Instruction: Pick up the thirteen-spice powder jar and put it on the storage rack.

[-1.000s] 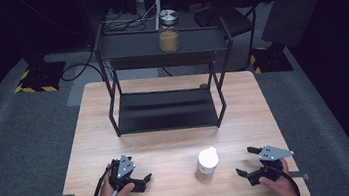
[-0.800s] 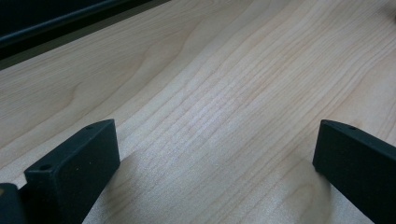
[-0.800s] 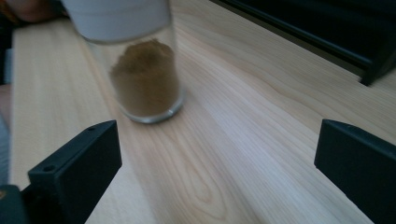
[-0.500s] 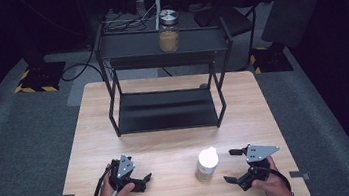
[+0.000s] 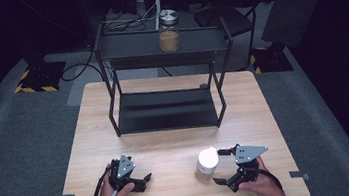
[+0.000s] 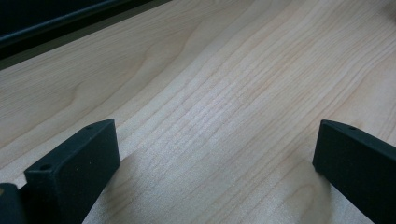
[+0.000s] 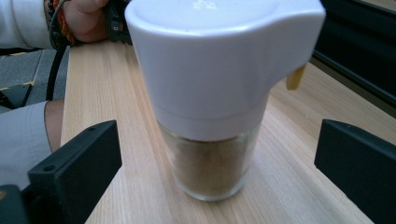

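Tools: 2, both wide, holding nothing | shakers: 1 | jars: 1

This is looking like a lab or recording studio: a pale wooden table is standing on grey carpet among black drapes, with black cables trailing and yellow-and-black hazard-taped stand feet sitting behind it.
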Demonstrator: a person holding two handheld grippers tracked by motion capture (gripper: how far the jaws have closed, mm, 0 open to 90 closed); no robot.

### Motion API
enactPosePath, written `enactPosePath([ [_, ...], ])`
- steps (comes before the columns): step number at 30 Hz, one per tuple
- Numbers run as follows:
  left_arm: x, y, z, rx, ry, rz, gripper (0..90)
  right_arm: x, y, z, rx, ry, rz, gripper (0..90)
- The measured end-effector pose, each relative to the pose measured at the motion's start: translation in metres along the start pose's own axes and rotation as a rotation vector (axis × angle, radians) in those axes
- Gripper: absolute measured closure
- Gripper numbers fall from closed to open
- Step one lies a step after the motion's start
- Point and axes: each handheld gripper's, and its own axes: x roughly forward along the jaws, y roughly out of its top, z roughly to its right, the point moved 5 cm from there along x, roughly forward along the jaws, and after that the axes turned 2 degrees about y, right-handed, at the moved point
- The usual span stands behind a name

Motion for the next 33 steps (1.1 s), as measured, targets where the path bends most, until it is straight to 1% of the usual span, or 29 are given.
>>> enactPosePath([
  [4,0.000,0.000,0.000,-0.001,0.001,0.000,0.4,0.007,0.002,-0.001,0.003,0.004,0.008,0.4],
  [5,0.000,0.000,0.000,-0.001,0.001,0.001,0.4,0.010,0.003,-0.002,-0.007,0.001,0.008,0.4],
  [8,0.000,0.000,0.000,-0.002,0.002,0.001,0.4,0.016,0.003,-0.005,-0.009,-0.009,0.020,0.5],
  [10,0.000,0.000,0.000,-0.001,0.001,0.001,0.4,0.019,0.003,-0.008,-0.016,-0.028,0.026,1.6],
  [12,0.000,0.000,0.000,-0.001,0.001,0.001,0.4,0.022,0.003,-0.014,-0.038,-0.060,0.031,3.7],
  [14,0.000,0.000,0.000,-0.001,0.001,0.000,0.4,0.025,-0.001,-0.015,-0.041,-0.059,0.057,7.5],
  [16,0.000,0.000,0.000,0.000,0.001,0.000,0.4,0.028,-0.001,-0.020,-0.051,-0.082,0.056,9.4],
  [17,0.000,0.000,0.000,-0.001,0.001,0.000,0.4,0.029,-0.002,-0.021,-0.053,-0.092,0.065,11.0],
  [19,0.000,0.000,0.000,-0.001,0.001,0.000,0.4,0.028,-0.005,-0.020,-0.047,-0.096,0.084,17.4],
  [21,0.000,0.000,0.000,-0.001,0.001,0.000,0.4,0.028,-0.007,-0.019,-0.032,-0.096,0.104,19.4],
  [28,0.000,0.000,0.000,-0.001,0.002,0.000,0.3,0.033,-0.007,-0.019,-0.024,-0.095,0.116,20.4],
  [33,0.000,0.000,0.000,-0.001,0.002,0.000,0.4,0.032,-0.005,-0.021,-0.010,-0.101,0.110,21.1],
])
